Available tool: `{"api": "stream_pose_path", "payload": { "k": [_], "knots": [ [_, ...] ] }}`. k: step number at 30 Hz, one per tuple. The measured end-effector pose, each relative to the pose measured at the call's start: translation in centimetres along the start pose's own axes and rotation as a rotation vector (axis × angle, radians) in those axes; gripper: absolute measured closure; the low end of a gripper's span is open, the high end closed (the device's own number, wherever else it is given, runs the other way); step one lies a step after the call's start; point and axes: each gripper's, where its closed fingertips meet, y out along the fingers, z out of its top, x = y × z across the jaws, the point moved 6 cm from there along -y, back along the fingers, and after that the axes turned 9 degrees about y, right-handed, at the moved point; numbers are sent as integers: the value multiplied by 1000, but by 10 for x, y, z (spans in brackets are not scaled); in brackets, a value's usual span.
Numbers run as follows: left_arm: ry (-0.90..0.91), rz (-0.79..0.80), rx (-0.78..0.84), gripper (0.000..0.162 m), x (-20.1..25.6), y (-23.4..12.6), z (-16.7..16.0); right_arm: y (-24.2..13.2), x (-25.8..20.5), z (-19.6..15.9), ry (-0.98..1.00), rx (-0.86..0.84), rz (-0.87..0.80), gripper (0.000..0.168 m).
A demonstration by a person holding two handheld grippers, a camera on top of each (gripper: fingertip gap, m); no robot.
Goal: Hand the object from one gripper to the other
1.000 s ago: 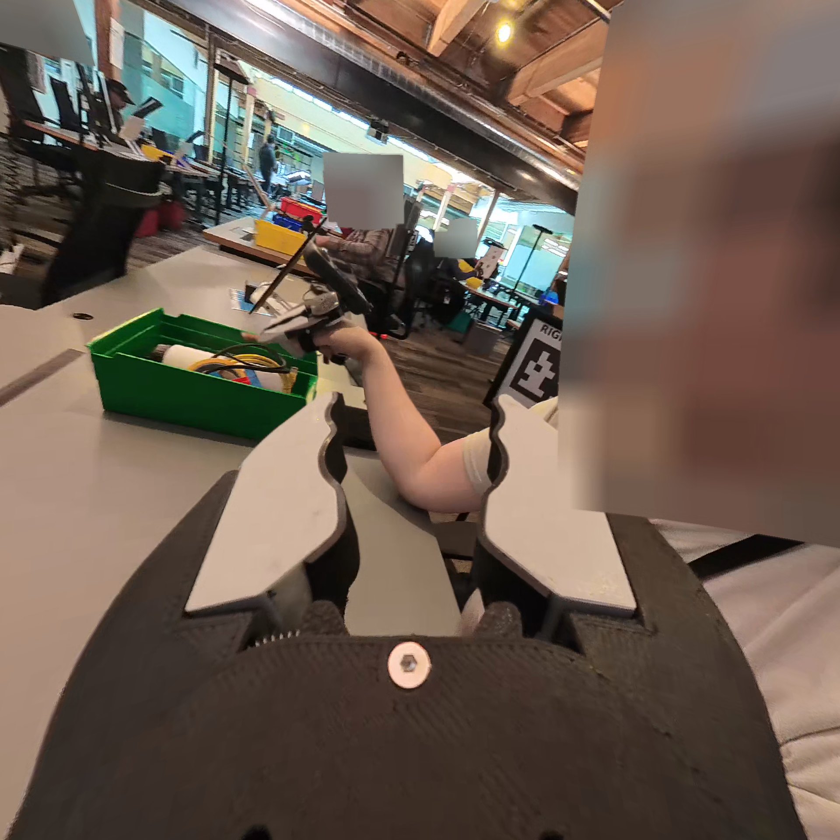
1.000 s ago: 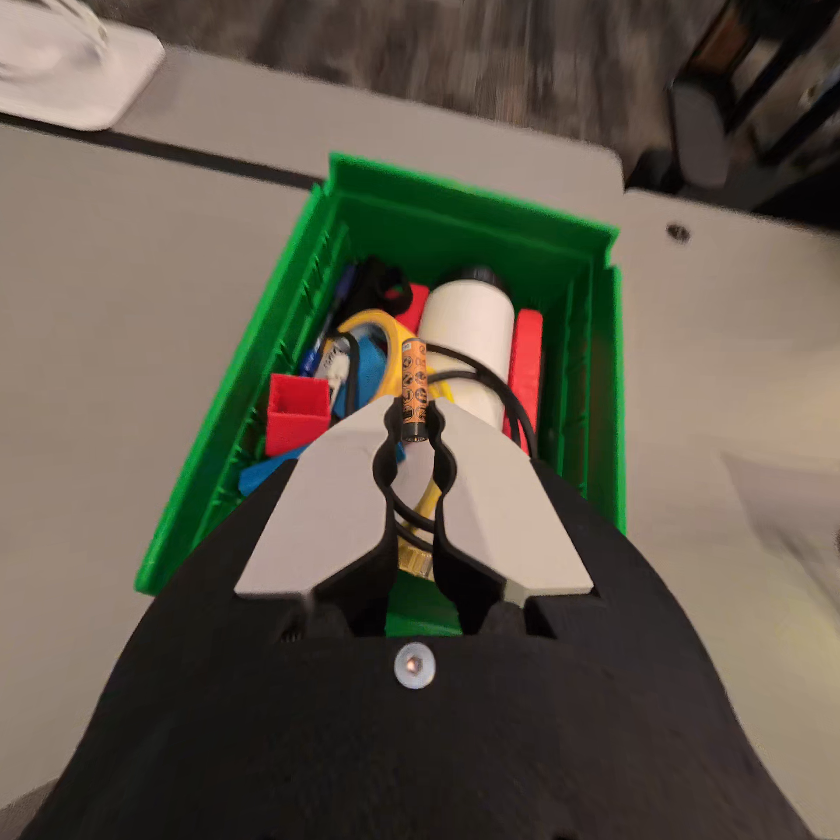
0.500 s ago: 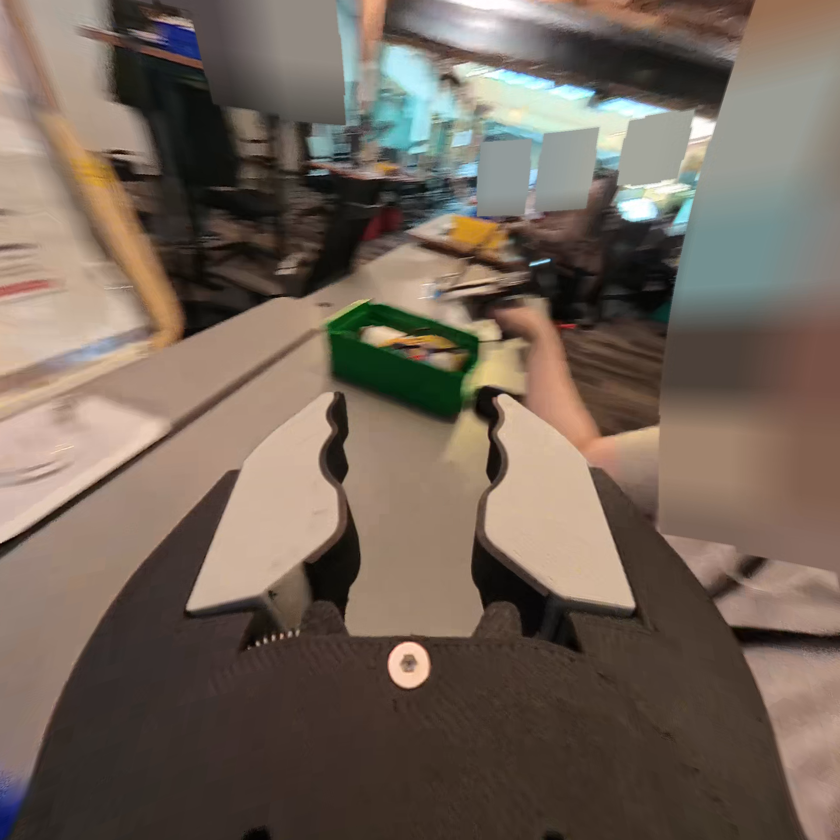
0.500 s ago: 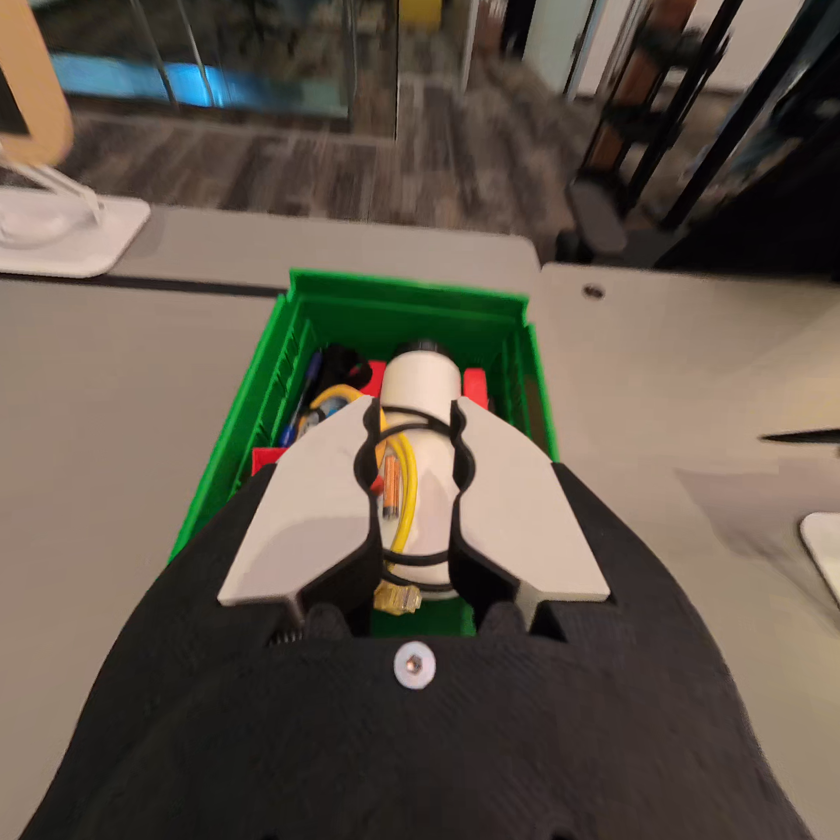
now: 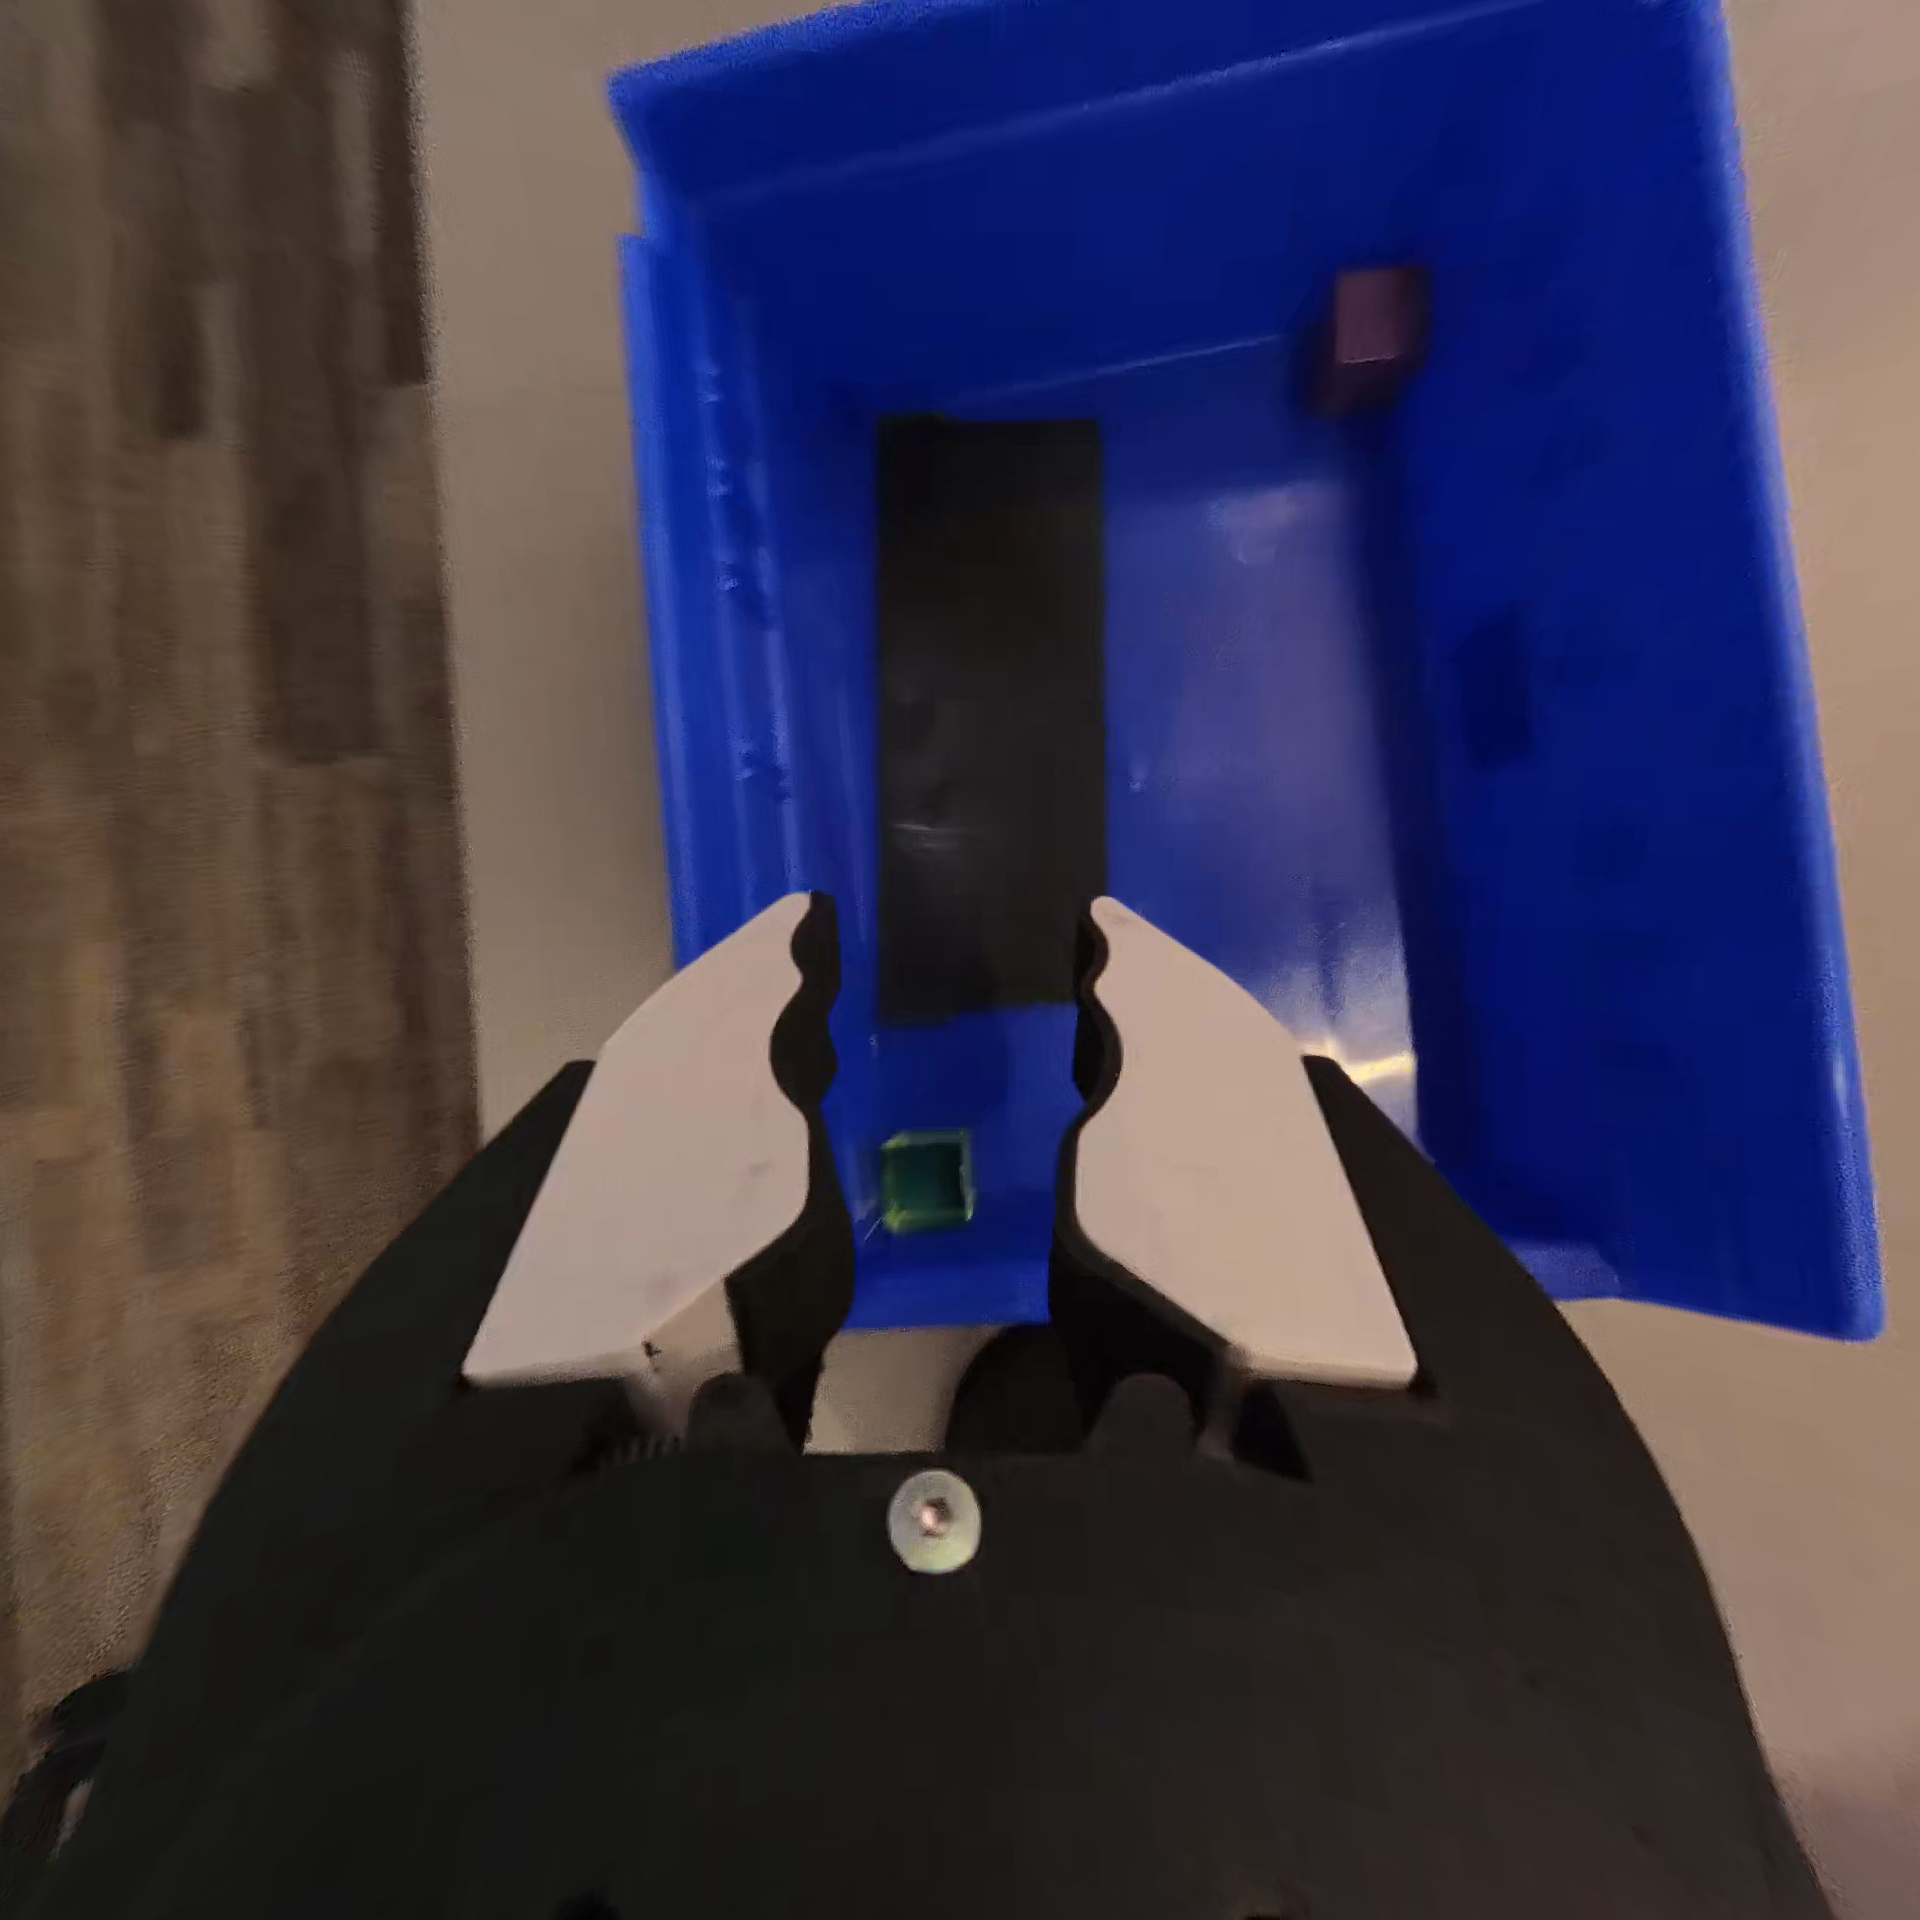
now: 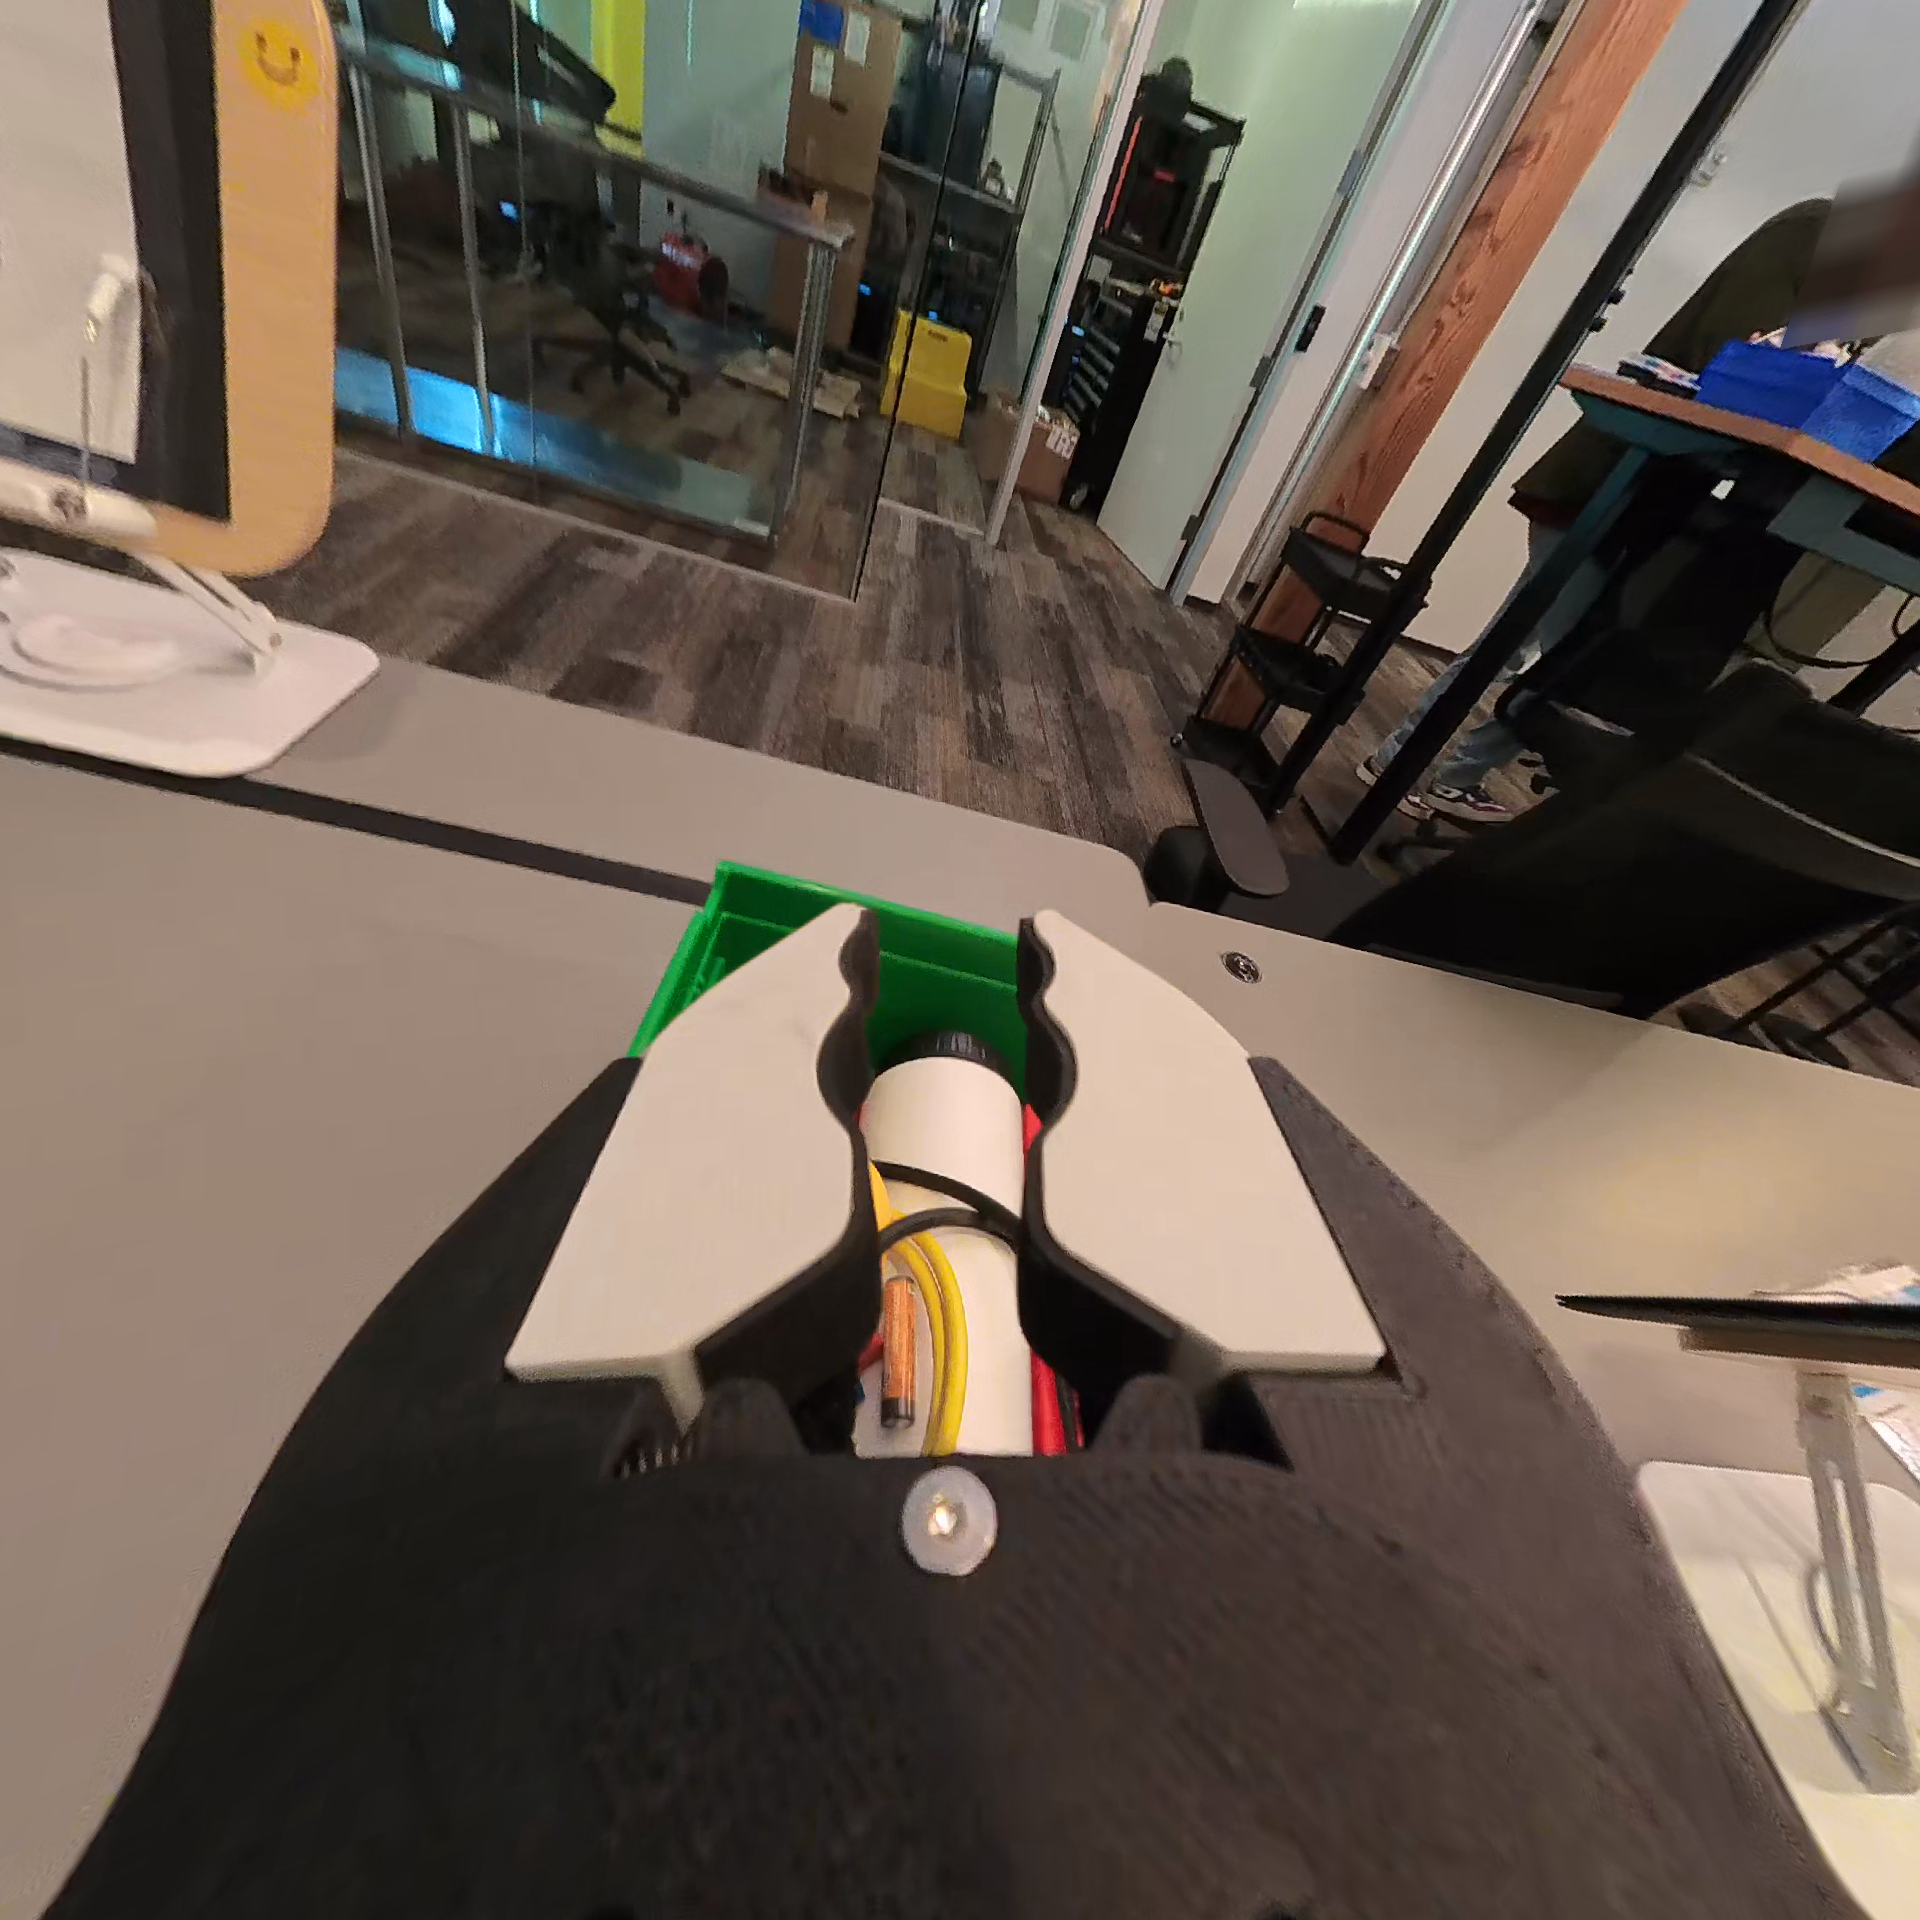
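My left gripper is open and empty above a blue bin. A flat black rectangle, a small green cube and a small purple block lie in that bin. My right gripper is open and empty over a green bin. An orange battery, a white cylinder, a yellow cable and a black cable lie in the green bin, seen between the fingers.
The grey table bears both bins. A white stand base with a wood-edged board sits at the far left. Another white stand is at the right. Wood floor shows past the table edge left of the blue bin. There is about 80 centimetres between the tips of the two grippers. Between my left fingertips and the small green cube there is roughly 12 centimetres.
My right gripper opened and let the orange battery drop into the green bin, then tilted up. My left gripper swung away from the green bin and now looks down into the blue bin.
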Motion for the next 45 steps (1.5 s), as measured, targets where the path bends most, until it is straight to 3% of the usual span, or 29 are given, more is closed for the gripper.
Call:
{"api": "stream_pose_path", "payload": {
  "k": [1, 3, 8, 12, 21, 25, 30, 35, 38, 41, 45],
  "knots": [
    [-5, -29, -19, 119, 1, 11, 0, 2, -2, -1, -20, -16, 0, 142],
    [-23, -90, -160, 123, 5, 29, -13, 4, -8, -2, -57, -35, 0, 142],
    [-128, -218, -458, 108, 16, 43, -48, 9, -22, 1, -100, -41, 29, 142],
    [-162, -189, -635, 94, 18, 48, -63, 14, -32, 1, -140, -55, 54, 142],
    [-42, -28, -855, 100, 24, 58, -74, 18, -43, -3, -214, -93, 92, 140],
    [-68, -22, -852, 100, 23, 60, -74, 18, -45, -1, -231, -90, 104, 141],
    [-114, -104, -846, 81, 31, 64, -75, 19, -49, 0, -233, -85, 118, 141],
    [-70, -154, -821, 76, 38, 65, -73, 21, -54, -1, -255, -99, 125, 140],
    [-43, -178, -794, 81, 41, 65, -69, 21, -57, 0, -272, -100, 127, 140],
    [-54, -193, -756, 100, 39, 63, -66, 22, -60, 0, -292, -103, 127, 140],
    [-91, -188, -789, 98, 28, 63, -77, 23, -64, 0, -301, -102, 136, 140]
  ]
}}
